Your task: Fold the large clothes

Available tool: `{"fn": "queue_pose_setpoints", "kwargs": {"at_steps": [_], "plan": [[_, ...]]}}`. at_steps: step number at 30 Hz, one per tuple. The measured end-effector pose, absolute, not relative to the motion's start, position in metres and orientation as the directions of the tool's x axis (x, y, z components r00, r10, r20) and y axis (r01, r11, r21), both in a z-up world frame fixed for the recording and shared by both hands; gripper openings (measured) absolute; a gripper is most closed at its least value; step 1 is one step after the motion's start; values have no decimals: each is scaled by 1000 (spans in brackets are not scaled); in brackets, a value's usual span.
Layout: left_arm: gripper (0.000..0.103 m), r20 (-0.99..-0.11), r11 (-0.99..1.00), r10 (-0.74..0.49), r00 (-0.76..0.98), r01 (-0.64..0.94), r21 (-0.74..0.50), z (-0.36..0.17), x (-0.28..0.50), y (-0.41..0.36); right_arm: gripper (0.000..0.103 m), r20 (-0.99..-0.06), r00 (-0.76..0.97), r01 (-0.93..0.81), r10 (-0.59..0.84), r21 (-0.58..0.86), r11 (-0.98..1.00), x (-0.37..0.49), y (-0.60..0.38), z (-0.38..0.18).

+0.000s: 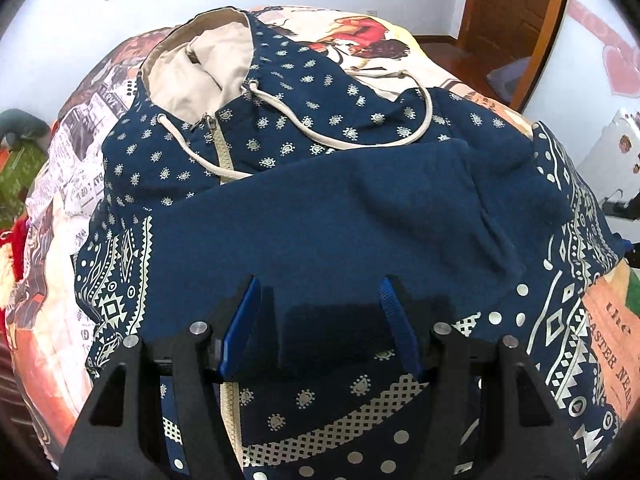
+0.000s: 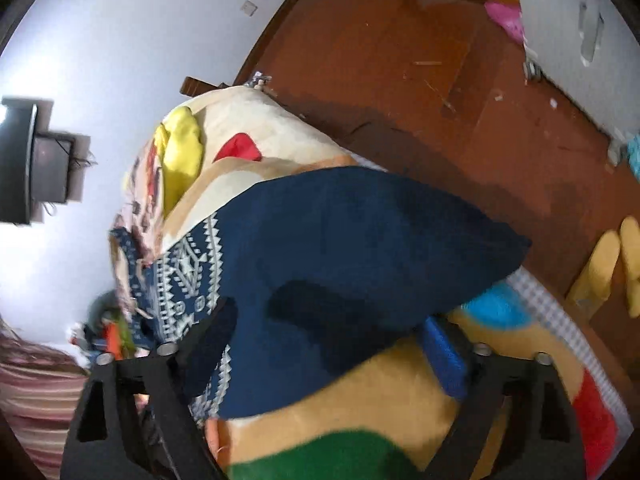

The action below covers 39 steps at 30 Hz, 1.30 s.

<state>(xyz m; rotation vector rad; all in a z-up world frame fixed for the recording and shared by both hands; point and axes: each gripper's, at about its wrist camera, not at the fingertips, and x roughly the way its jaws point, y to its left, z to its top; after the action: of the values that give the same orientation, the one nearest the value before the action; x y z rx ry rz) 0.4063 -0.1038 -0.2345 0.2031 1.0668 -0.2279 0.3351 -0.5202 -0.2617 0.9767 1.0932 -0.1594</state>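
A navy hoodie [image 1: 304, 152] with white patterns, a beige hood [image 1: 200, 64] and beige drawstrings lies on a bed. A plain navy sleeve [image 1: 340, 220] is folded across its chest. My left gripper [image 1: 320, 312] is open just above the sleeve's cuff end, fingers either side of it. In the right wrist view, the other plain navy sleeve [image 2: 360, 232] lies over the bed's edge. My right gripper [image 2: 332, 340] is open, with the sleeve's fabric between its wide jaws; its left finger is partly hidden by cloth.
The bed has a colourful printed blanket [image 1: 72, 168] [image 2: 380, 408]. A red-brown wooden floor [image 2: 400, 60] lies beside the bed, with yellow slippers [image 2: 608, 264]. A wooden door [image 1: 512, 8] and white walls stand behind. A wall-mounted screen [image 2: 24, 160] is on the left.
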Motion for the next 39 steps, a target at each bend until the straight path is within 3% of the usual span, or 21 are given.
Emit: {"fn": "queue_pose_setpoints", "kwargs": {"at_steps": [7, 10, 21, 33, 39], "plan": [[62, -876, 963, -86, 475, 265, 49, -231, 407, -100, 20, -842, 474, 566, 257, 515, 644, 347, -523, -264], [62, -870, 963, -83, 485, 264, 56, -227, 406, -98, 12, -833, 500, 543, 235, 513, 665, 347, -522, -256], [62, -834, 972, -100, 542, 234, 36, -198, 393, -80, 10, -709, 696, 322, 116, 453, 831, 353, -472, -156], [62, -789, 984, -113, 604, 175, -7, -166, 371, -33, 8, -516, 805, -18, 294, 474, 881, 387, -351, -61], [62, -776, 992, -109, 622, 123, -41, -161, 360, 3, 8, -506, 770, -139, 389, 463, 876, 409, -272, -56]]}}
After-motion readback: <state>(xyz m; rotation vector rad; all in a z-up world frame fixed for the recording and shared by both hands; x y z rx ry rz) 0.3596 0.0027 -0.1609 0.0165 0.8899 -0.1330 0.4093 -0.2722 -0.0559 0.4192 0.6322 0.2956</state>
